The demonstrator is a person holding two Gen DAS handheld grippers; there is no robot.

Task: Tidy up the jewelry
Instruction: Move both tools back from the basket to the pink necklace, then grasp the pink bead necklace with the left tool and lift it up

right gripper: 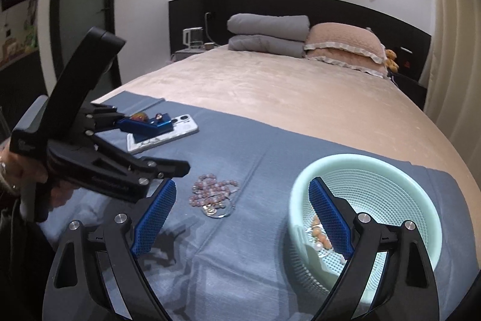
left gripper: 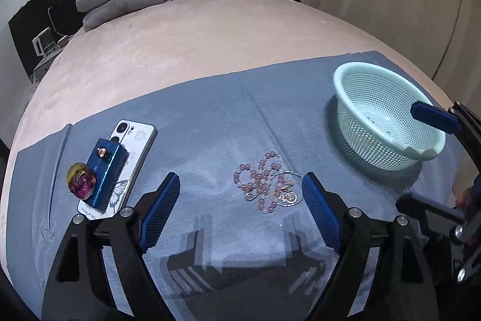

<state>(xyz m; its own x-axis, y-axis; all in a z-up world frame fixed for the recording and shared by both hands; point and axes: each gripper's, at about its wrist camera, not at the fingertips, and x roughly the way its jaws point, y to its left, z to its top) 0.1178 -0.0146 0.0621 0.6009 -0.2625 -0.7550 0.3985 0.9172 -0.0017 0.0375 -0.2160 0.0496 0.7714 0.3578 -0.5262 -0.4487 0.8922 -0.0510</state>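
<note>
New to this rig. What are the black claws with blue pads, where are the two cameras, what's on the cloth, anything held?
No robot: a person holds a handheld gripper in each hand, each carrying a fisheye camera looking along its fingers. One picture is from the left gripper, one from the right gripper. On the blue cloth over the bed lie a pink bead necklace, a phone with a blue box on it, and a mint basket holding some jewelry. Both grippers are open, holding nothing.

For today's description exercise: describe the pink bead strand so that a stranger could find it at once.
On the bed lies a blue cloth. Near its middle, between the phone and the mint basket, sits the pink bead strand, the only loose tangle.
</note>
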